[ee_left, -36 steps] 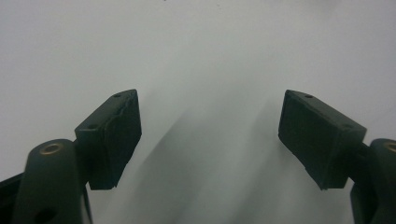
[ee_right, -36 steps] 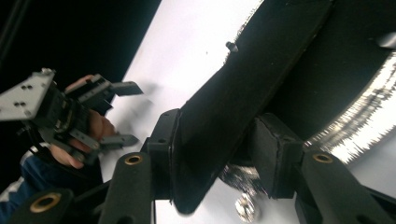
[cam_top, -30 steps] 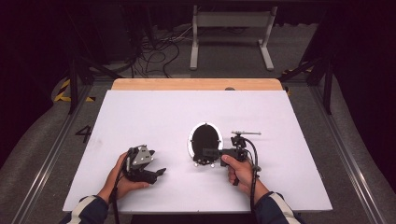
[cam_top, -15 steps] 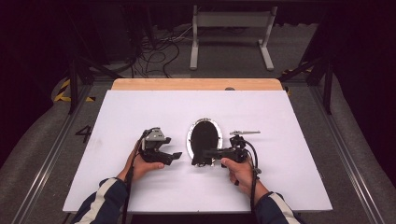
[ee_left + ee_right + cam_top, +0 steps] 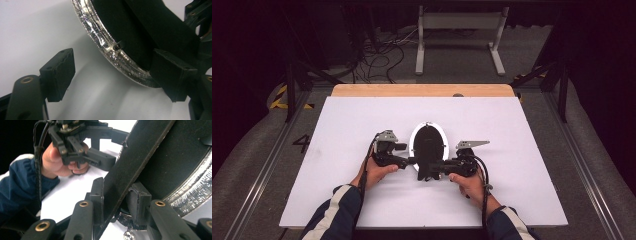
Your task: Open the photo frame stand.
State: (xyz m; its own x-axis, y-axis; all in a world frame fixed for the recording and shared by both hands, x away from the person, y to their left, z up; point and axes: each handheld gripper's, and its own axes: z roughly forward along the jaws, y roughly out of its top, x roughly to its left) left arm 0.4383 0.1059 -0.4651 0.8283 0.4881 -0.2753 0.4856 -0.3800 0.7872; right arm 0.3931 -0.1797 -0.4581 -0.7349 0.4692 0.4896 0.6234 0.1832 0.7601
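An oval dish (image 5: 428,141) with a shiny silver rim (image 5: 117,60) and a black inside lies mid-table. A flat black strip (image 5: 135,157) crosses it. My right gripper (image 5: 428,171) reaches in from the right at the dish's near end. Its jaws have just been closing and now clamp the strip between the pads (image 5: 117,195). My left gripper (image 5: 410,161) sits at the dish's near-left side, open. In the left gripper view the silver rim runs between its wide-apart jaws (image 5: 115,75), and neither pad presses on it. The right gripper view also shows the left gripper (image 5: 100,157) in a hand.
The white tabletop (image 5: 522,150) has a wooden strip (image 5: 422,90) along its far edge. Metal rails (image 5: 267,165) run along both sides. Beyond the table are floor cables (image 5: 377,55) and a metal stand (image 5: 459,22).
My left hand has moved right, from the bare table to the dish's near-left rim. The right gripper has stayed at the dish and its jaws have narrowed onto the strip.
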